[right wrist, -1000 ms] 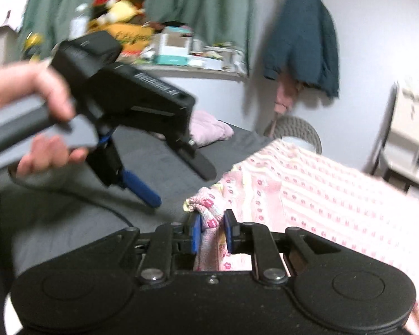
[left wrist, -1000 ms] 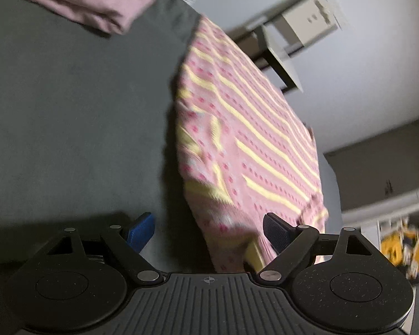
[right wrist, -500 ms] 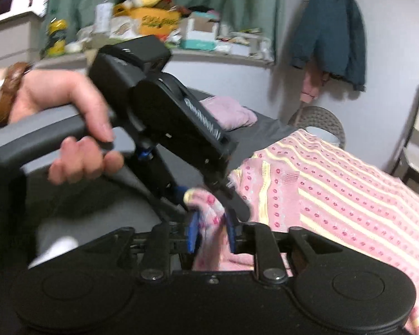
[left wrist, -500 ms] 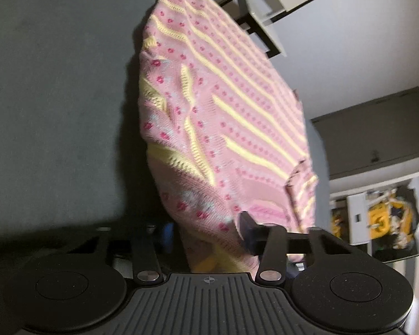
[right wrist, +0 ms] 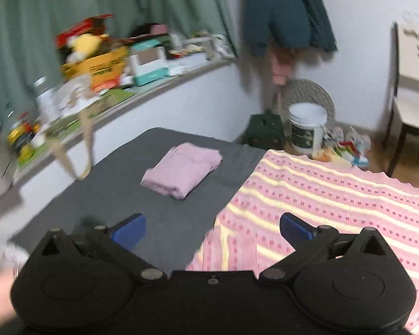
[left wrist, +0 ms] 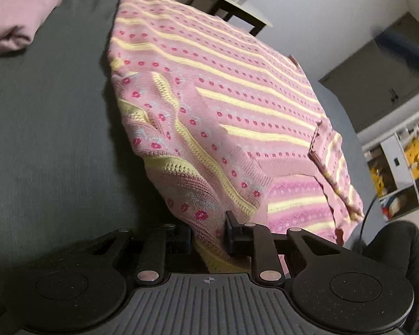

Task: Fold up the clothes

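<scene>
A pink knit sweater with yellow stripes and red dots lies spread on the dark grey bed. My left gripper is shut on a bunched near corner of that sweater, which rises from between its fingers. In the right wrist view the same sweater covers the right half of the bed. My right gripper stands open above the sweater's left edge, with nothing between its blue pads.
A folded plain pink garment lies on the bed to the far left, also in the left wrist view's top-left corner. A white bucket, a chair and a cluttered shelf stand beyond the bed.
My left gripper closed on the sweater's corner. My right gripper let go of the sweater, opened, and drew away; the left gripper has left the right wrist view.
</scene>
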